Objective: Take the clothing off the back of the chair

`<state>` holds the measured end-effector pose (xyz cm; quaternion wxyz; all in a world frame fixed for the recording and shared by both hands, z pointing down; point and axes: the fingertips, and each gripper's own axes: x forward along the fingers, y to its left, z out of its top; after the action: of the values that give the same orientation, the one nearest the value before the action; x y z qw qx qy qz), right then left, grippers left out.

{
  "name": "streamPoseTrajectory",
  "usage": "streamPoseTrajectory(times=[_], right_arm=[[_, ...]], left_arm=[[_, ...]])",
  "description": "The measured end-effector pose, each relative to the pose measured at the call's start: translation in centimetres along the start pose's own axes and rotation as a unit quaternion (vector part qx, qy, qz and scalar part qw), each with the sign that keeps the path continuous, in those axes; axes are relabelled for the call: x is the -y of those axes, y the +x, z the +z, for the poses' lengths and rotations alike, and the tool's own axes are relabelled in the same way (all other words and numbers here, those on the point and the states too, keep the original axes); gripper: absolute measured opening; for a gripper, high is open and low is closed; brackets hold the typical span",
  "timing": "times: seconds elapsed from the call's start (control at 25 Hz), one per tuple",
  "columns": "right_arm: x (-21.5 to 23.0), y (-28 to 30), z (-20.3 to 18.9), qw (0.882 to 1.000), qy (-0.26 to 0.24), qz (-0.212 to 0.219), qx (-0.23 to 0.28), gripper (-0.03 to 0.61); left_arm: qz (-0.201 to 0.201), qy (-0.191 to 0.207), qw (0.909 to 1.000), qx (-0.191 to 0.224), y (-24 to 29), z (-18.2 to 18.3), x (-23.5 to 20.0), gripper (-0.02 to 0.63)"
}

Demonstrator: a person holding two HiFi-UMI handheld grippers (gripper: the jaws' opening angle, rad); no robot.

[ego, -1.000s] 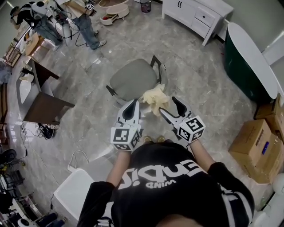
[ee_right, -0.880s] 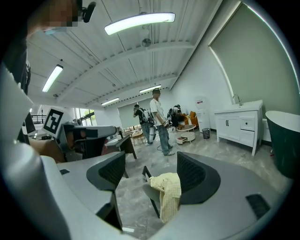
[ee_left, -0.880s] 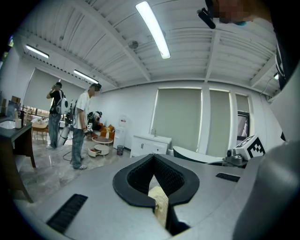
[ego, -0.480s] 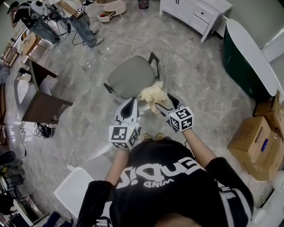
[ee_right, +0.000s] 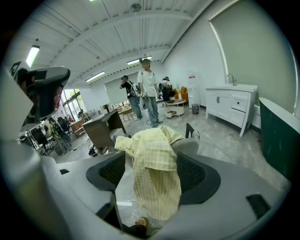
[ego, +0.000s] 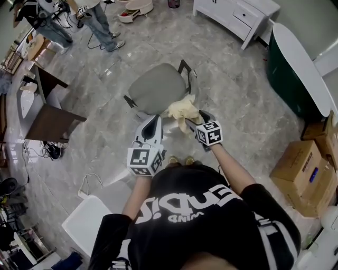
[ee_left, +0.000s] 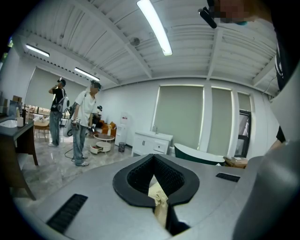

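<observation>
A pale yellow checked piece of clothing (ego: 182, 109) hangs over the back of a grey office chair (ego: 156, 90), on the side nearest me. My right gripper (ego: 194, 117) is open, with its jaws on either side of the cloth. In the right gripper view the clothing (ee_right: 157, 173) hangs down between the two black pads. My left gripper (ego: 153, 121) is shut, just left of the cloth, by the chair's back edge. In the left gripper view a strip of the clothing (ee_left: 157, 199) shows through the slit between the closed jaws.
A dark desk (ego: 45, 113) stands to the left, with shoes (ego: 53, 153) beside it. A white cabinet (ego: 237, 16) and a green tub (ego: 293, 68) lie beyond on the right. Cardboard boxes (ego: 309, 176) sit at the right edge. Two people (ego: 95, 18) stand at the far left.
My right gripper has moved forward and left from beside the cloth, so its jaws now sit around it. The left gripper has crept slightly forward towards the chair back.
</observation>
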<state>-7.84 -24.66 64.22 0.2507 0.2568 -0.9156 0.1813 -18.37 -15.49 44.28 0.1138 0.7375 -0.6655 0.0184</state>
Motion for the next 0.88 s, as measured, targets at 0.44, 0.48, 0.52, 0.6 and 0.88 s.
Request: streamPoseTrajectory(times=[0.44, 0.48, 0.52, 0.6, 0.88], right_arm=[[0.7, 4.0, -1.0, 0.999, -0.021, -0.022, -0.027, 0.293], [0.8, 4.3, -1.1, 0.999, -0.025, -0.024, -0.030, 0.294], [0.8, 4.6, -1.0, 0.999, -0.027, -0.025, -0.033, 0.293], [0.8, 5.1, -0.9, 0.999, -0.031, -0.026, -0.037, 0.293], [0.9, 5.4, -1.1, 0.999, -0.029, -0.017, -0.038, 0.293]], left_arm=[[0.011, 0.003, 0.9999, -0.011, -0.4, -0.6, -0.8, 0.014], [0.012, 0.003, 0.9998, -0.012, -0.5, -0.6, -0.8, 0.014], [0.013, 0.003, 0.9998, -0.013, -0.5, -0.6, -0.9, 0.014], [0.016, 0.003, 0.9998, -0.014, -0.7, -0.6, -1.0, 0.014], [0.027, 0.005, 0.9995, -0.013, -1.1, -0.4, -1.7, 0.014]])
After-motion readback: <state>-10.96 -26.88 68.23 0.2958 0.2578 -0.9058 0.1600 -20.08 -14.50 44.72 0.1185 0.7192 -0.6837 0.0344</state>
